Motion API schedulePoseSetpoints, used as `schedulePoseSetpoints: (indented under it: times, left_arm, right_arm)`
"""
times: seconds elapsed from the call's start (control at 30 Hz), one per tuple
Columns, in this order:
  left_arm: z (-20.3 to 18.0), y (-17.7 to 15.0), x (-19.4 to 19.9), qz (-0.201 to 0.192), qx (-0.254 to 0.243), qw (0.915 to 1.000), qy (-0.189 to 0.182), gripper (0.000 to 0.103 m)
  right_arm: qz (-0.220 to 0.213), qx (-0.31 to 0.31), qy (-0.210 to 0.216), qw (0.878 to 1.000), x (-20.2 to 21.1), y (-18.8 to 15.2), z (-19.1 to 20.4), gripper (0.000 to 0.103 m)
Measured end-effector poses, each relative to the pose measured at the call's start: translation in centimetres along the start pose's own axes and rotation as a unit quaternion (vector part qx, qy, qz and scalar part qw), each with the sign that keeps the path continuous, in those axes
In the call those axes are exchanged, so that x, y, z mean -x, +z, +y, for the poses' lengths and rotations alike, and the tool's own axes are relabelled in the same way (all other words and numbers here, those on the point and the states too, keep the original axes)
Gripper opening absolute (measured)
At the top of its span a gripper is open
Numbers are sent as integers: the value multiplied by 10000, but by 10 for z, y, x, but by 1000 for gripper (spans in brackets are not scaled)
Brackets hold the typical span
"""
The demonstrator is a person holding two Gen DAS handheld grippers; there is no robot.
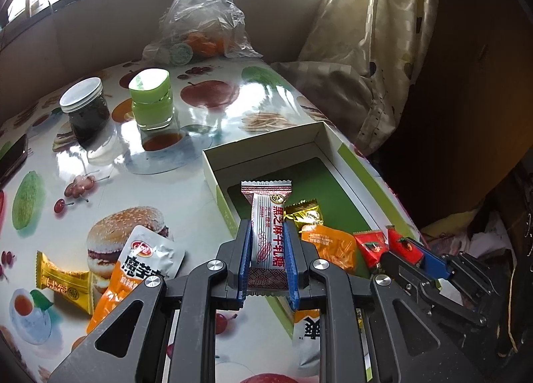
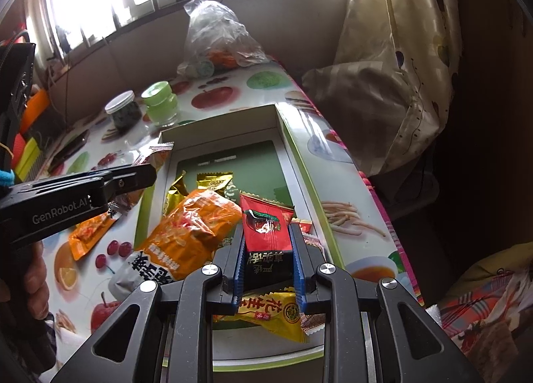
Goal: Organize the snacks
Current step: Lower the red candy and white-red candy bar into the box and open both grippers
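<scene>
My left gripper (image 1: 266,236) is shut on a white and red nougat bar (image 1: 266,226), held over the near left wall of the open white and green box (image 1: 266,145). My right gripper (image 2: 266,233) is shut on a red and black snack packet (image 2: 266,233) above the box (image 2: 299,156). It also shows in the left wrist view (image 1: 404,251). Inside the box lie an orange packet (image 2: 196,226), gold candies (image 2: 213,183) and a yellow peanut candy (image 2: 269,313). On the table left of the box lie a yellow candy (image 1: 63,279) and an orange and silver konjac packet (image 1: 140,256).
A dark jar with a white lid (image 1: 85,106) and a green-lidded jar (image 1: 153,100) stand on the fruit-print table (image 1: 206,90). A clear plastic bag (image 1: 200,23) sits at the far end. A phone (image 1: 13,156) lies at the left edge. A curtain (image 1: 366,50) hangs on the right.
</scene>
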State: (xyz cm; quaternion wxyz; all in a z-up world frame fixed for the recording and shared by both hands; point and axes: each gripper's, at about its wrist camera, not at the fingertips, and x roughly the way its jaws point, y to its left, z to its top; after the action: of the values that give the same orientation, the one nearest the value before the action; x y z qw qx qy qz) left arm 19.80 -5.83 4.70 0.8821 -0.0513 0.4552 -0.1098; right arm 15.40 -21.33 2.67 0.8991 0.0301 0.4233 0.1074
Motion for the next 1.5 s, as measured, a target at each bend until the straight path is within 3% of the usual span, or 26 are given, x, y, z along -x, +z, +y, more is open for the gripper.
schedulePoseSetpoints:
  times: [0.5,0.63,0.83,0.9,1.0,1.17,1.5]
  left_arm:
    - [-13,2,-22,218,-92,9997,-69,20]
    - [-13,3,-25,271,-67,9995,-150,20]
    - [-13,3,-27,336,-46,9992,-196,24]
    - [-11,2,-28,366,-7,9990,-254,31]
    - [-12,2,-26,333,-22,9989,-325,41]
    - [-12,2,-21,316,-11,9988,-372,42]
    - [-3,0,7,-3,130,9993,-343,42]
  right_arm:
    - [27,16,-111,9999,-14,0,-4,23]
    - [52,20,-124,9999,-15,0,-3,27]
    - [52,-33,-178,9998,-17,0,-5,33]
    - [64,-33,-179,9998,-17,-1,-4,34]
    - [50,-54,-154,9999,-14,-1,-4,38]
    - [35,-88,-203,9997,-9,-4,-1,45]
    - [-231,-47,-134,9996,15,-11,15,47]
